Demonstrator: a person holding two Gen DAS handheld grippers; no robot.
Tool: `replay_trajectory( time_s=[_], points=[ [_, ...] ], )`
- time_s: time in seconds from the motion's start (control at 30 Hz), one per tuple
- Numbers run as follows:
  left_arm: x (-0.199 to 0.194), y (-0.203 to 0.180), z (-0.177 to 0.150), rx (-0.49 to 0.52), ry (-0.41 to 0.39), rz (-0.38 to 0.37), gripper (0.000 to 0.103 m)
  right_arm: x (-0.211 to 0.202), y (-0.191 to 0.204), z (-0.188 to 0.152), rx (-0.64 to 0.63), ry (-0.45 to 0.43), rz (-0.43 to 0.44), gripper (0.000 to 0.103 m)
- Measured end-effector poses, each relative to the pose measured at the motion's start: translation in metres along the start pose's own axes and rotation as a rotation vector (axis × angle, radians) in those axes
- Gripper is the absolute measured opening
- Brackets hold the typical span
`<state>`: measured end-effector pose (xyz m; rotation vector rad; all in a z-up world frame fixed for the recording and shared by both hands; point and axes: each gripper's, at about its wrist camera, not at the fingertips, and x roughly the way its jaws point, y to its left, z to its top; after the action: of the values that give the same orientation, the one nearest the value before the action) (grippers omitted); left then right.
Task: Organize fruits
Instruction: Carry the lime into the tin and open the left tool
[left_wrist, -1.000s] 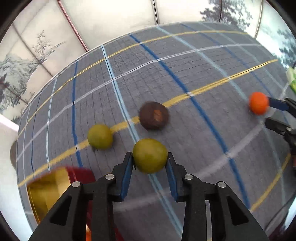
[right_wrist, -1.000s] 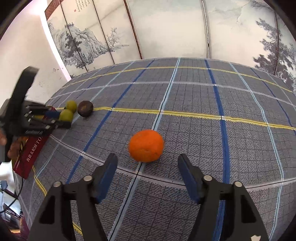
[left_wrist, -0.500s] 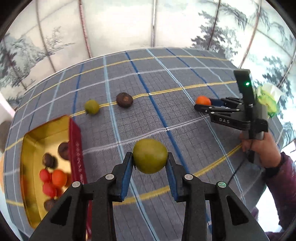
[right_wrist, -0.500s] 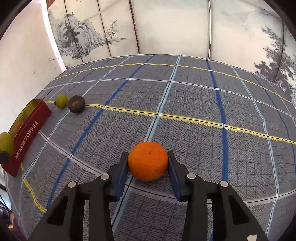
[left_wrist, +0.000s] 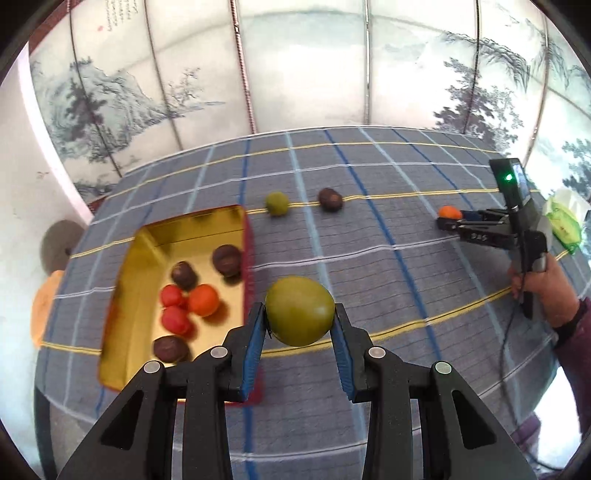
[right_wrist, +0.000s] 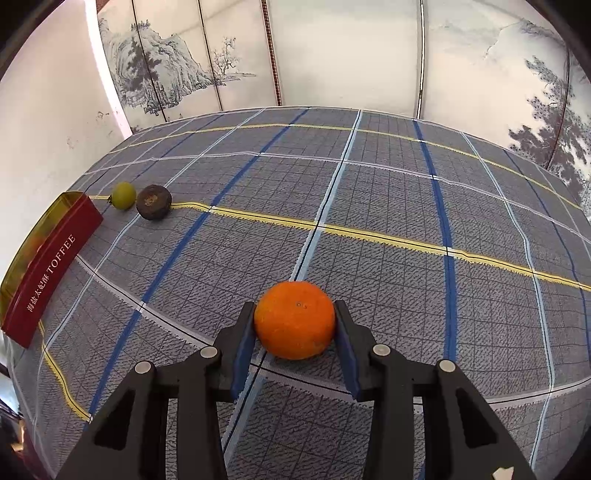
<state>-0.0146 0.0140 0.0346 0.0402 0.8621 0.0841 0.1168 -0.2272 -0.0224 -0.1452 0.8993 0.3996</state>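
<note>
Gripping fruit in both hands above the checked surface (right_wrist: 369, 206).
Left gripper (left_wrist: 298, 334) is clamping a green fruit (left_wrist: 300, 311) beside the toffee tin (left_wrist: 147, 236); right gripper (right_wrist: 295, 334) is clamping an orange (right_wrist: 294, 319).

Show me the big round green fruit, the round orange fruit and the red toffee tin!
big round green fruit (left_wrist: 300, 315), left wrist view, front skin
round orange fruit (right_wrist: 294, 319), right wrist view, middle of peel
red toffee tin (right_wrist: 51, 266), right wrist view, lettered side wall

Green round fruit (left_wrist: 300, 316): pinched between gripper pads, above the cloth beside the tin. Orange (right_wrist: 294, 319): clamped between pads. Small green fruit (right_wrist: 123, 195) and dark brown fruit (right_wrist: 153, 202): side by side on the cloth. Red-sided gold tin (left_wrist: 147, 236): open, holding dark, red and orange fruits.
</note>
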Motion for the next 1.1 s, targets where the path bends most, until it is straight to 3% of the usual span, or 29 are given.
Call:
replay_trajectory(
  time_s=[0.2, 0.6, 1.1],
  points=[
    [-0.003, 0.007, -0.015, 0.012, -0.022, 0.064, 0.037, 0.002, 0.007, 0.000, -0.027, 0.009, -0.037, 0.040],
    [0.005, 0.021, -0.031, -0.006, -0.021, 0.108, 0.037, 0.001, 0.007, 0.000, -0.045, 0.011, -0.053, 0.041],
    [0.042, 0.067, -0.025, -0.012, -0.004, 0.248, 0.037, 0.002, 0.009, 0.000, -0.056, 0.012, -0.059, 0.042]
  ],
)
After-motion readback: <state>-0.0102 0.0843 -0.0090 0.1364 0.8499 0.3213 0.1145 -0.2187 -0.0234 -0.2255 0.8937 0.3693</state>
